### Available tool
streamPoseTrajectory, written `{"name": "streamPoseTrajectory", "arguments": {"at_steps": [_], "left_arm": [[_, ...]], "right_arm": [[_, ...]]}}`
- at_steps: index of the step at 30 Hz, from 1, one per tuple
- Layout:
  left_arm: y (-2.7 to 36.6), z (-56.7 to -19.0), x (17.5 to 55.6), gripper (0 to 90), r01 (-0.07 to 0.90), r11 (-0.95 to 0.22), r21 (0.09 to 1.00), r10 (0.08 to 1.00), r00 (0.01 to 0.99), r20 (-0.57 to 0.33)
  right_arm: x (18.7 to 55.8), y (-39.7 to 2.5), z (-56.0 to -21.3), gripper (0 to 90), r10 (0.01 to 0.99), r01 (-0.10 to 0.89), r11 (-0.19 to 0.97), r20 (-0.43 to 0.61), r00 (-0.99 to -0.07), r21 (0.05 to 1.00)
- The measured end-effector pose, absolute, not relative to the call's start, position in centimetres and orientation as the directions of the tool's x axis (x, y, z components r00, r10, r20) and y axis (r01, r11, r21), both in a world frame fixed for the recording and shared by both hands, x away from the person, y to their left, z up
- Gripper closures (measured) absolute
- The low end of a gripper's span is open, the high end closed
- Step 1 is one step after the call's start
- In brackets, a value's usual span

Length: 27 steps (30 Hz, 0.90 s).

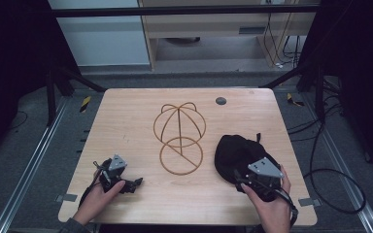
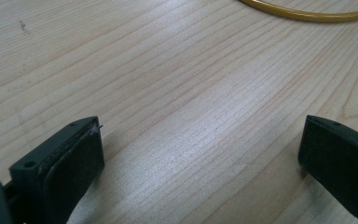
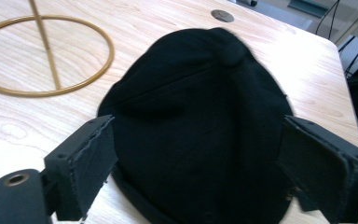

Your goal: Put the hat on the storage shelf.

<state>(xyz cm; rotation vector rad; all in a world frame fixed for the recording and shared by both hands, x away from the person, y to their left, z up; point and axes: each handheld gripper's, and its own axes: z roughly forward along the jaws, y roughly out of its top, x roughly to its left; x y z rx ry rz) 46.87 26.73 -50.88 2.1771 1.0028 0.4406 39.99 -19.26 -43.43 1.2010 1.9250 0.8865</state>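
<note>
Wood-grain table (image 1: 126, 126), grey floor (image 1: 34, 141), wire stand (image 1: 179, 138), black hat (image 1: 235, 153), left gripper (image 1: 135, 183) wide, right gripper (image 3: 196, 163) wide.

Left hand-held gripper (image 2: 200, 154) and right hand-held gripper (image 3: 198, 163) both gape wide.

The high view looks forward and down over my whole table (image 1: 126, 121) from above my side. My left gripper view skims close over bare wood, facing the wire stand's ring (image 2: 307, 14). My right gripper view sits near the black cap (image 3: 200, 116); all three views share that ring.
</note>
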Motion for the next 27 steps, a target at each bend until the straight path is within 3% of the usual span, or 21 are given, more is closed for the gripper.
{"name": "streamPoseTrajectory", "arguments": {"at_steps": [4,6,17,27], "left_arm": [[26.7,-50.9,46.9,0.0,0.531,-0.464,0.710,0.765,0.644,0.018],[26.7,-50.9,46.9,0.0,0.531,-0.464,0.710,0.765,0.644,0.018],[26.7,-50.9,46.9,0.0,0.531,-0.463,0.709,0.765,0.644,0.018],[26.7,-50.9,46.8,0.0,0.531,-0.463,0.709,0.765,0.643,0.018]], "right_arm": [[41.1,-19.1,-42.6,11.0,0.902,0.508,0.398,-0.224,-0.369,0.764],[41.5,-19.0,-42.0,15.7,0.888,0.513,0.427,-0.239,-0.392,0.744],[44.9,-18.9,-39.1,17.5,0.860,0.593,0.473,-0.193,-0.473,0.652],[48.8,-18.2,-39.0,16.9,0.820,0.639,0.555,-0.223,-0.527,0.532]]}}
